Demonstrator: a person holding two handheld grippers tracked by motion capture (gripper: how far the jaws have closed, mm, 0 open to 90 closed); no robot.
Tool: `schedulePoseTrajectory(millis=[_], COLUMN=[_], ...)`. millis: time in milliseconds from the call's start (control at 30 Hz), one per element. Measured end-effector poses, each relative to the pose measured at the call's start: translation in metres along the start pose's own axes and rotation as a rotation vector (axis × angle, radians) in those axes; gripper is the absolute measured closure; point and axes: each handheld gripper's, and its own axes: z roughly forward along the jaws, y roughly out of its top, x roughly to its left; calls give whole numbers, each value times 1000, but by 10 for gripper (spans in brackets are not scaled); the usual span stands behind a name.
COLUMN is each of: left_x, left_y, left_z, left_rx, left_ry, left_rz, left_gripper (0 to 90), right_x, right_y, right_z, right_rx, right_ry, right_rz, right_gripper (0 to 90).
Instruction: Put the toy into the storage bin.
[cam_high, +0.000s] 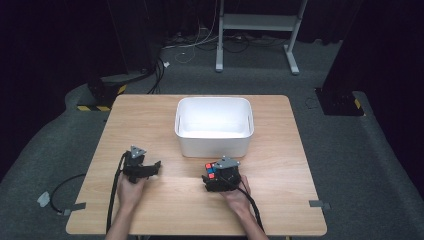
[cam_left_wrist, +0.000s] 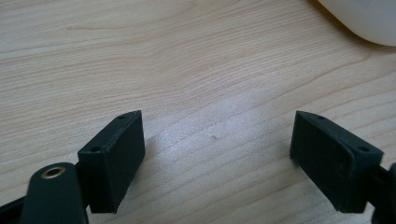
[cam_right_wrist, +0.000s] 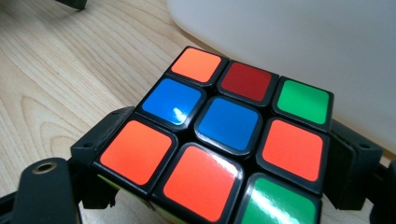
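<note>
A scrambled colour cube (cam_right_wrist: 219, 135) with orange, blue, red and green stickers sits between the two black jaws of my right gripper (cam_right_wrist: 219, 168), which is shut on its sides. In the high view the cube (cam_high: 210, 170) shows at the front of my right gripper (cam_high: 215, 176), just short of the white bin (cam_high: 214, 142). My left gripper (cam_left_wrist: 217, 154) is open, its jaws wide apart over bare wood with nothing between them. It rests left of centre in the high view (cam_high: 150, 169), held by a hand.
The white bin (cam_left_wrist: 369, 18) stands at the middle of the wooden table (cam_high: 280, 145), and its inside looks empty from above. A grey frame stand (cam_high: 255, 22) and cables lie on the floor beyond the table. Bare wood surrounds both grippers.
</note>
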Motion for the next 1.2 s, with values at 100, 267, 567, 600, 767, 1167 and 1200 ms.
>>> schedulePoseTrajectory(millis=[100,267,567,600,767,1167,1200], left_x=[0,0,0,0,0,0,0], left_y=[0,0,0,0,0,0,0], left_z=[0,0,0,0,0,0,0], left_rx=[0,0,0,0,0,0,0], left_ry=[0,0,0,0,0,3,2], left_rz=[0,0,-1,-1,-1,2,1], left_gripper=[181,181,180,180,180,179,179], right_x=[-1,-3,-6,-6,-9,-11,-11], right_y=[0,1,6,6,10,20,21], right_z=[-4,-11,-29,-31,-40,-56,-57], right_rx=[-8,-10,-36,-33,-19,-33,-32], right_ry=[2,11,25,29,32,45,45], right_rz=[7,14,4,8,-12,-34,-36], right_gripper=[162,162,163,163,163,163,163])
